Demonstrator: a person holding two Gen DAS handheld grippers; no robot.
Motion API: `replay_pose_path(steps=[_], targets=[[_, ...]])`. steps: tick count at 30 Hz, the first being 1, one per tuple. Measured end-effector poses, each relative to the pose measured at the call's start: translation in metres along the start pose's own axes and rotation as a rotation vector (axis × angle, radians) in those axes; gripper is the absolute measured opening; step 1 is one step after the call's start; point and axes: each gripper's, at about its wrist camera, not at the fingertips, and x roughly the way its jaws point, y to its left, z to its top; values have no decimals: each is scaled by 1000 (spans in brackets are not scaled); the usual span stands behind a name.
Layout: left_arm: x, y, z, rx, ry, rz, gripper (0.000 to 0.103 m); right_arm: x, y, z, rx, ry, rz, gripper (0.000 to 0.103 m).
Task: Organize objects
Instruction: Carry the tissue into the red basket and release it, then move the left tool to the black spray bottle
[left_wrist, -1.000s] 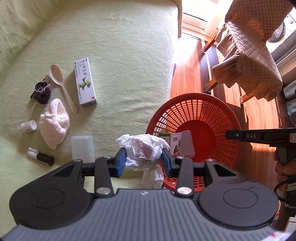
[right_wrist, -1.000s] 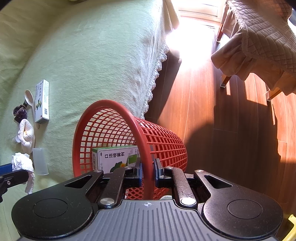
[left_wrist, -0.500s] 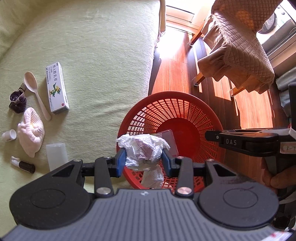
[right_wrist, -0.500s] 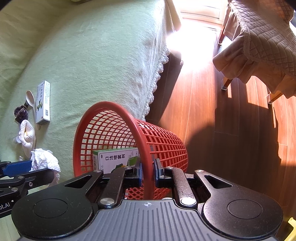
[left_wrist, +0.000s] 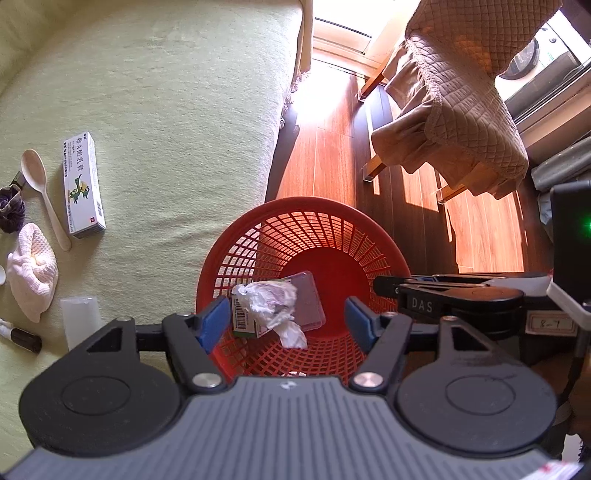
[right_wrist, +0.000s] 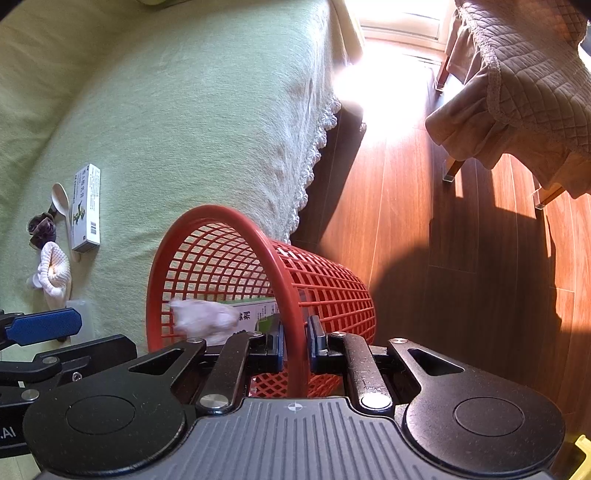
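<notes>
A red mesh basket (left_wrist: 291, 206) tilts against the edge of the green couch cover. My right gripper (right_wrist: 297, 338) is shut on its rim (right_wrist: 291, 306). My left gripper (left_wrist: 285, 319) hovers over the basket mouth, its jaws opening. A crumpled white tissue (left_wrist: 269, 299) drops free between the blue pads (left_wrist: 214, 321), touching neither, and shows blurred in the right wrist view (right_wrist: 203, 317). A green-and-white box (left_wrist: 242, 321) and a clear plastic case (left_wrist: 312, 306) lie inside the basket.
On the green cover (left_wrist: 166, 110) lie a medicine box (left_wrist: 83, 184), a spoon (left_wrist: 40, 188), a white knit piece (left_wrist: 33, 269), a dark scrunchie (left_wrist: 11, 210), a small dark bottle (left_wrist: 24, 339) and a translucent cup (left_wrist: 79, 321). A quilted chair (left_wrist: 461, 92) stands on the wooden floor (left_wrist: 325, 155).
My left gripper carried the tissue rightward over the basket, then its jaws spread and the tissue fell out of them. The right gripper and basket stayed put.
</notes>
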Motion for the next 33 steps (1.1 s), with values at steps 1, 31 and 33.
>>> replay_pose_path(steps=[1, 31, 33], targets=[[0, 0, 0, 0, 2, 6, 69, 0, 0, 0, 0, 0, 0, 9], [-28, 229, -95, -148, -48, 437, 71, 2, 0, 1, 5, -1, -18, 9], [-22, 245, -99, -88, -49, 461, 73, 2, 2, 2, 3, -2, -20, 9]])
